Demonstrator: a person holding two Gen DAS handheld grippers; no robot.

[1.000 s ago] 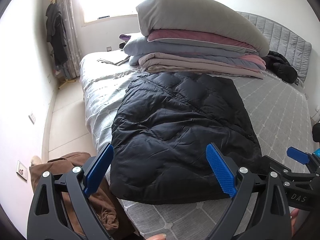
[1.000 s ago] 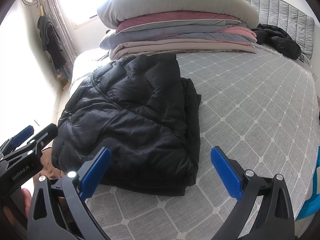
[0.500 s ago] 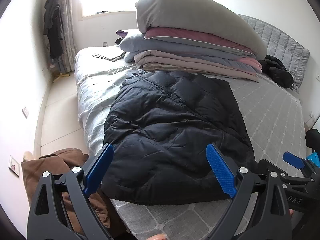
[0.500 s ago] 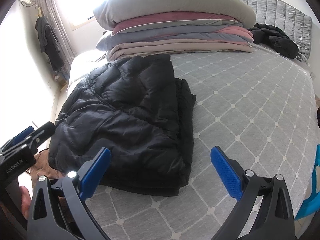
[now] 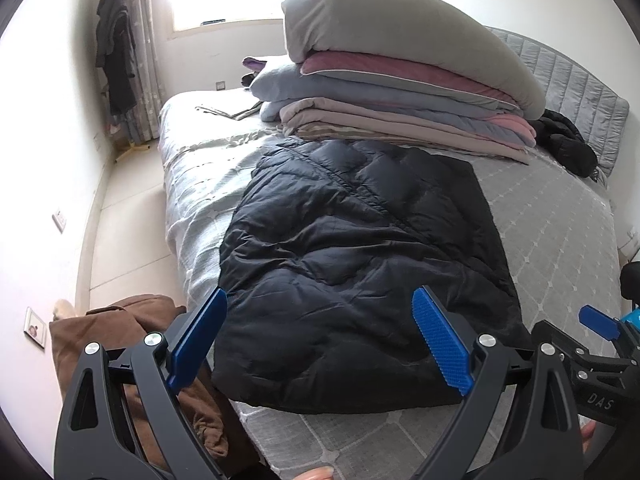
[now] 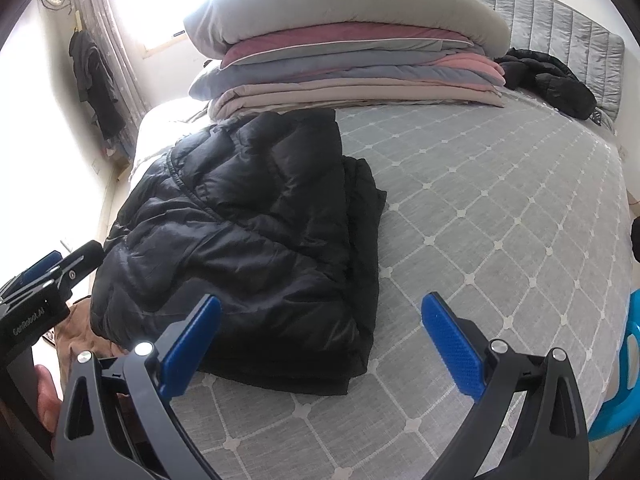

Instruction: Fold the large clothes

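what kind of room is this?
Almost certainly a home bedroom: a bed with a padded headboard, folded bedding stacked on it, and clothes hanging by the curtained window. Both grippers hover open over the black puffer jacket.

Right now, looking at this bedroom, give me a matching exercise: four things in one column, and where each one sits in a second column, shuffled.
Things:
1. black puffer jacket
2. brown garment
3. stack of folded bedding
4. dark clothes

Places:
A. hanging by the curtain
B. piled at the bed's far end
C. spread on the grey bedspread
D. on the floor beside the bed

Pairs: 1-C, 2-D, 3-B, 4-A
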